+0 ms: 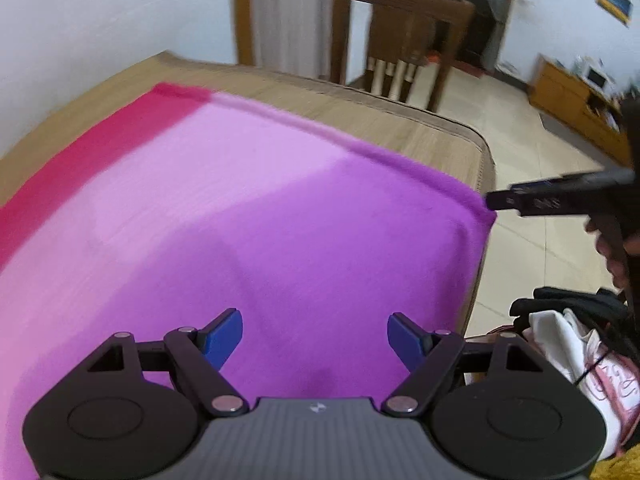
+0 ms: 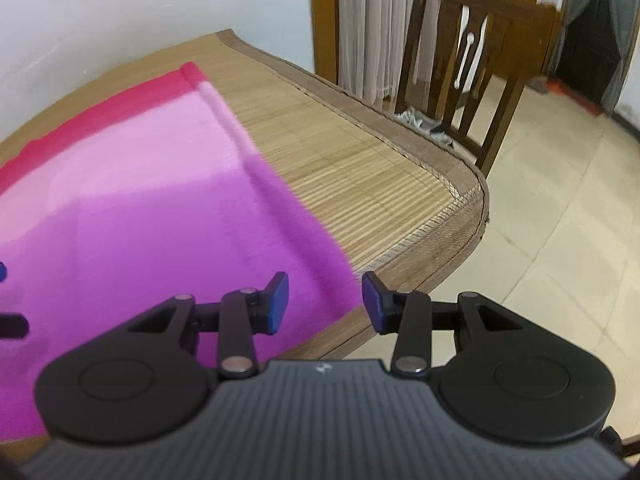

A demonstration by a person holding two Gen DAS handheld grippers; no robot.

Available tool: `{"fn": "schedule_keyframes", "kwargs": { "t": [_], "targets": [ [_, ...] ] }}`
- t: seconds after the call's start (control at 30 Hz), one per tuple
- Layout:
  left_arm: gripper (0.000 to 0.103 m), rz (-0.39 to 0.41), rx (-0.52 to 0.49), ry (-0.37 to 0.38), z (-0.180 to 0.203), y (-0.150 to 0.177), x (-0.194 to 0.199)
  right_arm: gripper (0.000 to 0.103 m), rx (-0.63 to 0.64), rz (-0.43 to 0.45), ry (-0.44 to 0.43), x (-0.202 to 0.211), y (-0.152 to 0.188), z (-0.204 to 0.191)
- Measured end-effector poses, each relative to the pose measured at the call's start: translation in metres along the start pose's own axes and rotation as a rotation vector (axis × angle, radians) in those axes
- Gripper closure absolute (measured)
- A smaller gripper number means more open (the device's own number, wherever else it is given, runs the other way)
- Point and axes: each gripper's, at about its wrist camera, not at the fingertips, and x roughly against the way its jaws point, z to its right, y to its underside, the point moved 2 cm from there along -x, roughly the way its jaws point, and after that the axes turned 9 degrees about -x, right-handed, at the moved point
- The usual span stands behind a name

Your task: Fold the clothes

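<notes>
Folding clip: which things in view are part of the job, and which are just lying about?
Part of the job:
- pink and purple cloth, spread flat on the woven mat
- left gripper, jaws open, empty
- right gripper, jaws open, empty

Lying about:
- wooden chair
- heap of clothes
- low cabinet

A cloth [image 1: 224,208] lies spread on the mat-covered bench [image 2: 360,160]; a chair [image 2: 472,64] stands behind the bench's far edge.

Both wrist views look steeply down, sharing the purple cloth [image 1: 280,216].
</notes>
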Motion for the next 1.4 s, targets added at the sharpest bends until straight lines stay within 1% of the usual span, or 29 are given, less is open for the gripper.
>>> {"fn": "schedule_keyframes", "kwargs": {
  "t": [0.1,0.23,0.27,0.3,0.37,0.47,0.6,0.77,0.8,0.87,0.9,0.93,0.97,1.0,1.03,1.13,1.17,1.2,1.27,1.33,1.4],
  "targets": [
    [0.021,-0.009,-0.034,-0.001,0.022,-0.02,-0.019,0.06,-0.016,-0.067,-0.053,-0.025,-0.011,0.02],
    [0.022,-0.015,-0.057,-0.011,0.042,-0.039,-0.034,0.06,-0.029,-0.159,-0.193,-0.044,-0.021,0.031],
    [0.021,-0.012,-0.061,-0.011,0.046,-0.044,-0.036,0.077,-0.034,-0.179,-0.236,-0.045,-0.023,0.031],
    [0.021,-0.009,-0.066,-0.009,0.05,-0.048,-0.038,0.1,-0.039,-0.198,-0.272,-0.046,-0.025,0.031],
    [0.021,0.0,-0.085,0.005,0.058,-0.053,-0.04,0.099,-0.052,-0.222,-0.331,-0.042,-0.032,0.029],
    [0.021,0.024,-0.129,0.043,0.07,-0.056,-0.044,0.099,-0.084,-0.23,-0.415,-0.03,-0.043,0.025],
    [0.021,0.092,-0.197,0.082,0.092,-0.059,-0.052,0.099,-0.154,-0.229,-0.46,-0.021,-0.059,0.02],
    [0.021,0.174,-0.213,0.068,0.118,-0.074,-0.068,0.099,-0.182,-0.232,-0.452,-0.015,-0.066,0.014],
    [0.021,0.183,-0.218,0.053,0.122,-0.076,-0.072,0.099,-0.185,-0.231,-0.45,-0.011,-0.066,0.014],
    [0.022,0.197,-0.233,-0.007,0.13,-0.081,-0.081,0.099,-0.18,-0.229,-0.447,-0.004,-0.068,0.014],
    [0.031,0.199,-0.241,-0.041,0.133,-0.083,-0.085,0.099,-0.163,-0.225,-0.438,0.0,-0.068,0.014],
    [0.055,0.19,-0.242,-0.061,0.134,-0.084,-0.089,0.099,-0.141,-0.22,-0.427,0.002,-0.069,0.014],
    [0.069,0.174,-0.237,-0.062,0.133,-0.085,-0.094,0.099,-0.12,-0.217,-0.418,0.003,-0.071,0.014],
    [0.093,0.158,-0.232,-0.063,0.132,-0.086,-0.098,0.097,-0.102,-0.215,-0.407,0.003,-0.073,0.014],
    [0.097,0.144,-0.215,-0.056,0.13,-0.087,-0.101,0.097,-0.084,-0.212,-0.393,0.005,-0.075,0.014],
    [0.099,0.129,-0.126,-0.009,0.114,-0.087,-0.099,0.093,-0.047,-0.156,-0.307,0.013,-0.079,0.018],
    [0.099,0.133,-0.099,0.003,0.108,-0.087,-0.096,0.086,-0.042,-0.133,-0.277,0.015,-0.081,0.021],
    [0.099,0.14,-0.076,0.012,0.104,-0.087,-0.093,0.072,-0.045,-0.115,-0.255,0.015,-0.082,0.025],
    [0.099,0.151,-0.036,0.032,0.096,-0.087,-0.086,0.059,-0.059,-0.096,-0.229,0.01,-0.085,0.033],
    [0.099,0.15,-0.001,0.055,0.088,-0.089,-0.081,0.059,-0.081,-0.1,-0.229,-0.001,-0.092,0.039],
    [0.099,0.157,0.059,0.106,0.076,-0.092,-0.076,0.059,-0.095,-0.113,-0.264,-0.019,-0.107,0.04]
  ]
}}
